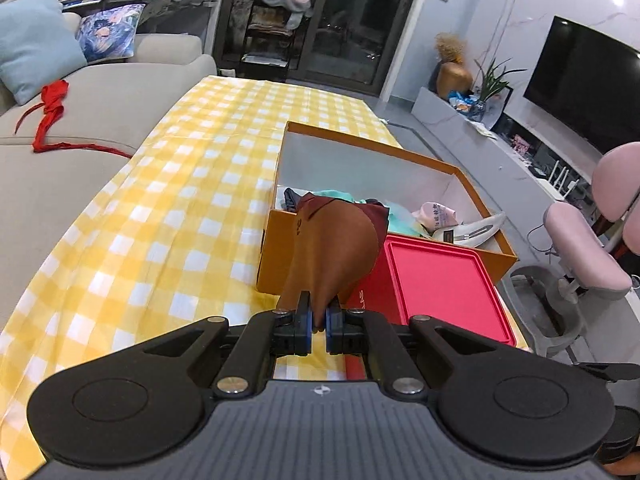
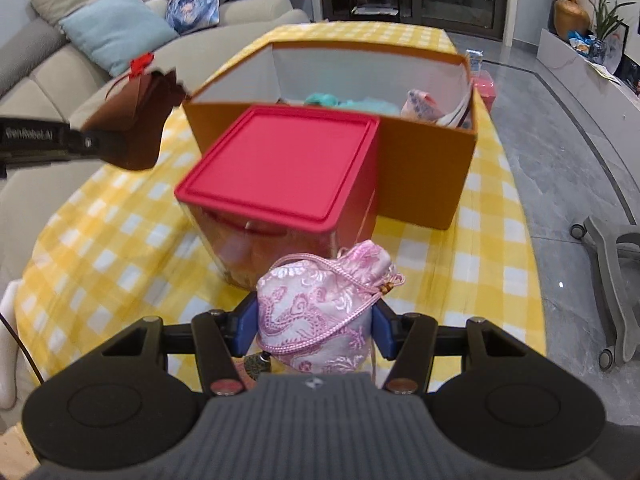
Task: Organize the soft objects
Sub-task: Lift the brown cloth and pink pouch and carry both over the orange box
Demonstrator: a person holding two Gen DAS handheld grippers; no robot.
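Note:
My left gripper [image 1: 319, 322] is shut on a brown felt pouch [image 1: 334, 248] and holds it in the air in front of the open orange box [image 1: 404, 156]. The pouch [image 2: 134, 128] and the left gripper [image 2: 96, 142] also show at the left of the right wrist view, above the table. My right gripper [image 2: 314, 326] is shut on a pink brocade drawstring bag [image 2: 320, 308], low over the table's near end. The orange box [image 2: 424, 172] holds teal cloth [image 2: 332, 101] and a pink patterned bag [image 2: 420, 106].
A clear container with a red lid [image 2: 280, 164] stands against the orange box's near side, right in front of the right gripper. The table has a yellow checked cloth [image 1: 160, 200]. A beige sofa [image 1: 80, 120] runs along the left, a pink chair [image 1: 592, 248] on the right.

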